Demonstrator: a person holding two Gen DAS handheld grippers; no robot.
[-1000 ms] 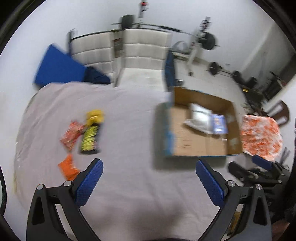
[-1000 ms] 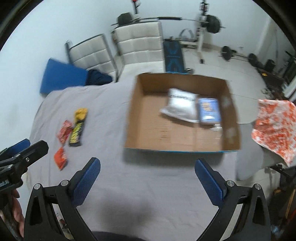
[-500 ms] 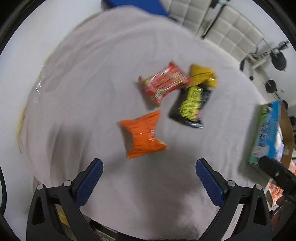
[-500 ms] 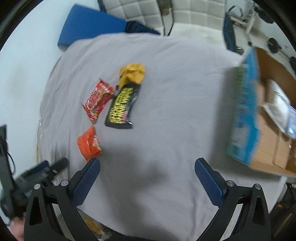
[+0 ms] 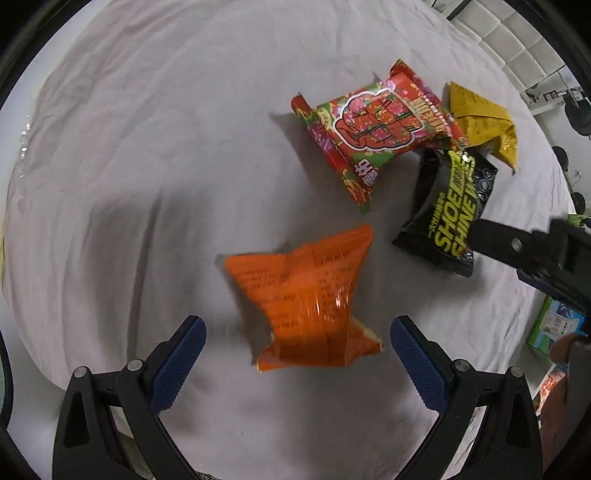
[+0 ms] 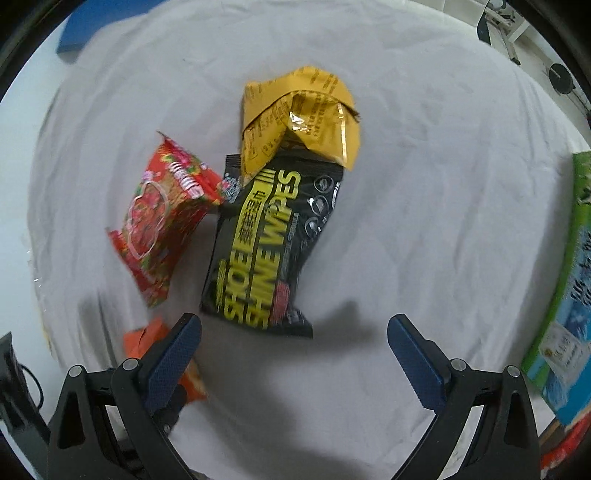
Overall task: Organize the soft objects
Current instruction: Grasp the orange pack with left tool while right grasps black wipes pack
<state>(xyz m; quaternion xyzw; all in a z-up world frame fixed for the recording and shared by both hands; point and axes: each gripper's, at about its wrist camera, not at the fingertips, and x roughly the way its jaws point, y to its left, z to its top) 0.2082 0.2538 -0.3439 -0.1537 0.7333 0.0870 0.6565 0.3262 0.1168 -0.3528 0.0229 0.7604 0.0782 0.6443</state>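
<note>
Several soft packets lie on a grey sheet [image 5: 147,166]. An orange packet [image 5: 306,295] lies just ahead of my left gripper [image 5: 297,354], which is open and empty, its jaws either side of the packet's near end. A red packet [image 5: 376,129], a black shoe-wipes pack [image 5: 450,214] and a yellow packet [image 5: 484,122] lie beyond. My right gripper [image 6: 295,350] is open and empty, just short of the black wipes pack [image 6: 266,243]. The yellow packet [image 6: 299,114] overlaps the pack's far end, the red packet [image 6: 162,218] lies to its left. The orange packet [image 6: 147,339] is partly hidden behind the right gripper's left finger.
The cardboard box's printed green and blue side [image 6: 569,295] stands at the right edge of the sheet; it also shows in the left wrist view [image 5: 554,325]. A blue mat [image 6: 96,26] lies beyond the sheet's far left. White padded seats [image 5: 517,40] stand behind.
Both grippers have swung from the box to the packets and come down close: the left over the orange packet, the right over the black wipes pack. Both stay open.
</note>
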